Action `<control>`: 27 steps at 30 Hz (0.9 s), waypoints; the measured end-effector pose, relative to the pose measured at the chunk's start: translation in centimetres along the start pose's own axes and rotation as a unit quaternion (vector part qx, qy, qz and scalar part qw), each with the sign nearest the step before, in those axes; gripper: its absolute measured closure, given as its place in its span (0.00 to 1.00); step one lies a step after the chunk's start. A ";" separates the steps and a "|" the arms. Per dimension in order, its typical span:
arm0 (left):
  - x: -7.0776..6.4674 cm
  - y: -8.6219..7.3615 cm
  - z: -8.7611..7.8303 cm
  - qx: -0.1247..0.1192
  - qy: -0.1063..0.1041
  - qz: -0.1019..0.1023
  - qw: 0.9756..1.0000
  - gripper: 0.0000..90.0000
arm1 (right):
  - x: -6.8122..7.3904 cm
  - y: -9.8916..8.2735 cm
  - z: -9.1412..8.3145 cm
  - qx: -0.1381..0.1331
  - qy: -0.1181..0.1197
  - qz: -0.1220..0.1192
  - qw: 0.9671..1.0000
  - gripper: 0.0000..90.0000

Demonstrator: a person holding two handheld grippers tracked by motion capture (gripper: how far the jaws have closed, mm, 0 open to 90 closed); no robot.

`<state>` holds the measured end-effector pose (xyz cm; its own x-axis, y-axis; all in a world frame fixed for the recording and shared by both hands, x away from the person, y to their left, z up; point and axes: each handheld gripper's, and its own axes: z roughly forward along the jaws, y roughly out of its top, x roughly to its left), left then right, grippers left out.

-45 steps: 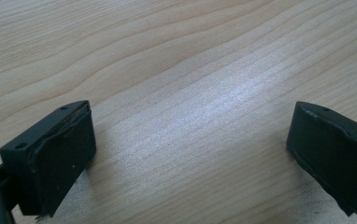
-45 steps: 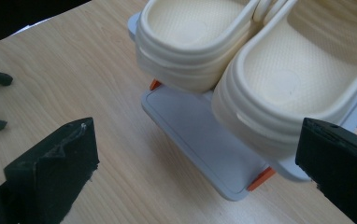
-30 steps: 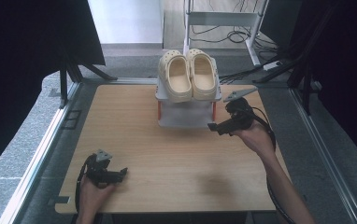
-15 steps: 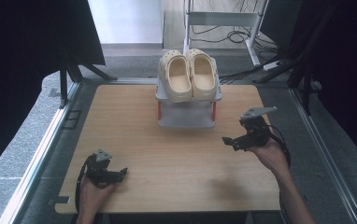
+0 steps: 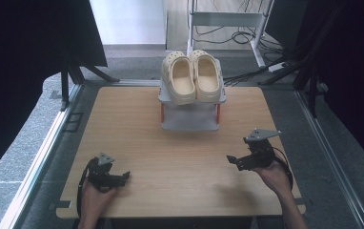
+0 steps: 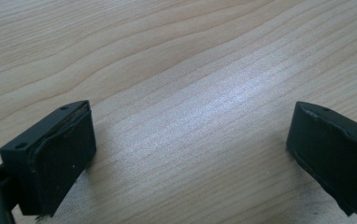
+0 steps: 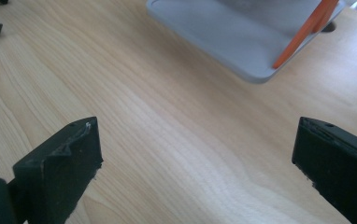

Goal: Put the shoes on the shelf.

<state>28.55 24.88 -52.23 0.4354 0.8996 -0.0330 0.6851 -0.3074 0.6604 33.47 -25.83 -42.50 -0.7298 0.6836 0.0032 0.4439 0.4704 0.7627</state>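
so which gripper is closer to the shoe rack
Right. The right gripper is off the shoe rack's near right corner, jaws open, pointing across the table. The left gripper sits farther away, near the table's near left edge, also open and empty.

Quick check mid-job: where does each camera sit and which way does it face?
High view: above the near edge, looking forward and down on the table; shows both forearms, left gripper, right gripper.
Left gripper view: rides that gripper, facing bare wood between its open fingers.
Right gripper view: faces the grey rack between open fingers.
High and right gripper views share the rack.
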 end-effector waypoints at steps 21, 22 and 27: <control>0.0 0.0 0.0 0.000 0.001 -0.002 1.000 0.01 | 1.6 -6.5 5.6 0.025 0.008 0.019 0.999 0.00; 0.0 0.0 0.0 0.000 0.001 -0.001 1.000 0.01 | 1.7 -6.7 5.8 0.029 0.008 0.018 0.999 0.00; 0.0 0.0 0.0 0.000 0.001 -0.001 1.000 0.01 | 2.0 -7.0 6.3 0.049 -0.003 0.008 0.999 0.00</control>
<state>28.52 24.85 -52.23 0.4318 0.9014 -0.0327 0.6865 -0.3049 0.6601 32.15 -24.25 -51.91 -0.7195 0.6944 0.0110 0.5043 0.5115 0.6958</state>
